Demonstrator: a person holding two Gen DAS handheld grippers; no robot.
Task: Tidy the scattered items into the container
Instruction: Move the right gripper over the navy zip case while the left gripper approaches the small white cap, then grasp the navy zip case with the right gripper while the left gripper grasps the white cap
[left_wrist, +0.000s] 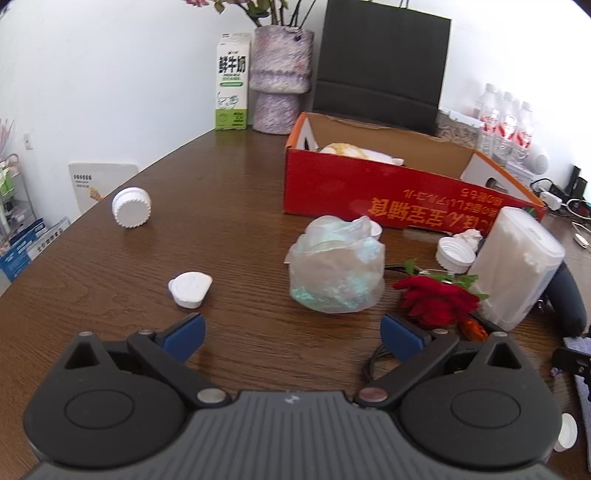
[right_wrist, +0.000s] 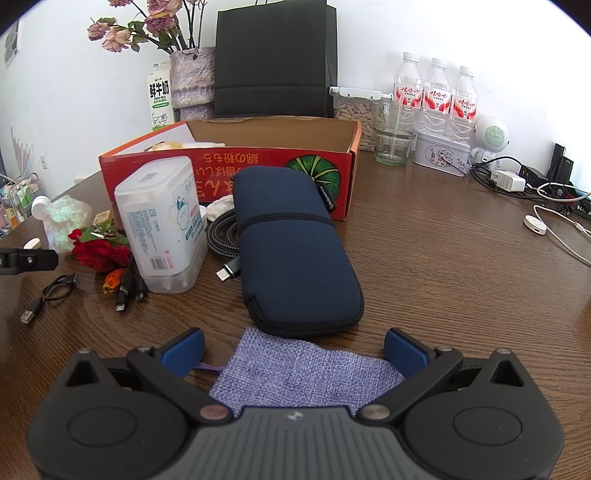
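Left claw (left_wrist: 291, 338) spread wide and empty above the desk (left_wrist: 240, 206), crumpled plastic bag (left_wrist: 336, 266) just before the red box (left_wrist: 369, 188), right claw (right_wrist: 293, 349) equally wide, empty, straddling a purple cloth (right_wrist: 303, 373), navy pouch (right_wrist: 291, 251) leaning against that box (right_wrist: 225, 170).

1. Table (right_wrist: 443, 258): dark brown w/ wood grain.
2. Cardboard box (left_wrist: 369, 192): red outside w/ yellow lettering, orange rim, plain tan inside; green pumpkin print (right_wrist: 321, 170) on its side.
3. Zip pouch (right_wrist: 291, 251): navy, black zip trim.
4. Cloth bag (right_wrist: 295, 373): lilac woven weave, purple drawstring.
5. Artificial rose (left_wrist: 439, 301): deep red, green leaves.
6. Crumpled plastic bag (left_wrist: 336, 266): clear w/ mint-green tint.
7. Bottle cap (left_wrist: 131, 207): white, ribbed edge.
8. Cotton-swab box (right_wrist: 166, 221): translucent white, blue/pink label.
9. Milk carton (left_wrist: 232, 81): white w/ green base.
10. Gripper pads (right_wrist: 184, 349): blue; bodies black/grey.
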